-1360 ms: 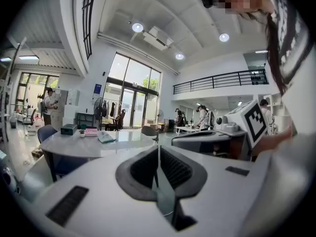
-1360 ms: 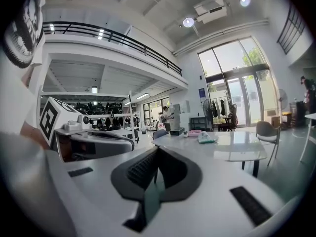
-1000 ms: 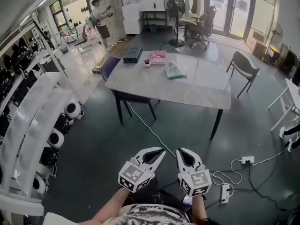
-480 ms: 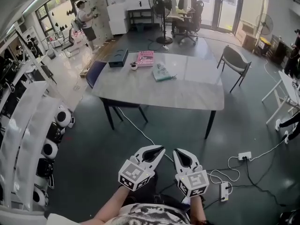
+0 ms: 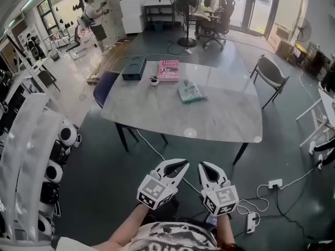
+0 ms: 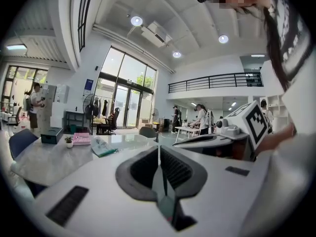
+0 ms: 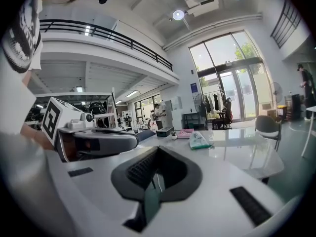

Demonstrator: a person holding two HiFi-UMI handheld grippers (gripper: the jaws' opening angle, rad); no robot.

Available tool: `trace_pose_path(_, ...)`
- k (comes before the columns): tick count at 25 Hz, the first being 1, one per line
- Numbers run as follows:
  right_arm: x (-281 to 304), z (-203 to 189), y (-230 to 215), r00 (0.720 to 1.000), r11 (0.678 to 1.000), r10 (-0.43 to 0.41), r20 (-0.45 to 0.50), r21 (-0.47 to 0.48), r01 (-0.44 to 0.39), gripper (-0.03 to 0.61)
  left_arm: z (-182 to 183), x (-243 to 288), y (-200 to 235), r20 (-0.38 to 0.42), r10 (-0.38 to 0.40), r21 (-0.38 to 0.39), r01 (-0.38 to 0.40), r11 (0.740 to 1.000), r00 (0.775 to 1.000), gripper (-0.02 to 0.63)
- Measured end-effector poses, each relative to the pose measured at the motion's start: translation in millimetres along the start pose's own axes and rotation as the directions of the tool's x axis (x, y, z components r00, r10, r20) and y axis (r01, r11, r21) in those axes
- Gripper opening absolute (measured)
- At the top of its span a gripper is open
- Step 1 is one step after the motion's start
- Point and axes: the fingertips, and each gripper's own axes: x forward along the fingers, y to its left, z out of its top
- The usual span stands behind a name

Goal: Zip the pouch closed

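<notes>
Dark floor [image 5: 94, 166]: covers most of the head view.

Bench [image 5: 220, 124]: pale and glossy, on dark legs, at 12 o'clock from both grippers and well apart from them.

Chairs: 1 blue chair [image 5: 104, 82] tucked against the bench's 9 o'clock edge; 1 grey chair [image 5: 273, 72] standing off its 2 o'clock corner.

Left gripper [image 5: 183, 163]: held low over the floor and pointing toward the bench. Its jaws are pressed together with nothing between them.

Right gripper [image 5: 201, 166]: just beside the left gripper, at its 3 o'clock. Jaws likewise closed tight and empty.

Dark box [image 5: 134, 68]: on the bench near the 10 o'clock corner.

Pink book [image 5: 168, 70]: flat on the bench, at 3 o'clock of the box.

Pouch [image 5: 190, 91]: pale green, lying flat on the bench at 5 o'clock of the book, untouched by either gripper. The state of its zip cannot be made out.

Small potted plant [image 5: 154, 80]: between box and book, at 9 o'clock of the pouch.

Power strip [image 5: 276, 183]: on the floor at 3 o'clock of the right gripper, with white cable trailing.
</notes>
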Motion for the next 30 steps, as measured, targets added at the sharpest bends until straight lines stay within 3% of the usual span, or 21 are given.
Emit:
trace_pose_path(10,102.2,38.1,-32.5,0.998,0.998,-0.069,0.005,0.002,0.069,-0.006,19.7,45.9,107.2,-0.002,-0.051,-0.015,0.051,0.999,0.999,0.021)
trace_pose_path(20,133.7,36.0,-58.4,0.994,0.994,-0.105,-0.034,0.01,0.105,-0.006,15.6,70.7,134.2,-0.015,-0.084,-0.042,0.083,0.996,0.996,0.021)
trace_pose_path(30,169.0,34.8,-79.3,0.996,0.998,-0.061,-0.069,0.019,0.063,-0.006,14.3,97.2,167.5,-0.033,-0.055,-0.077,0.052,0.996,0.998,0.021)
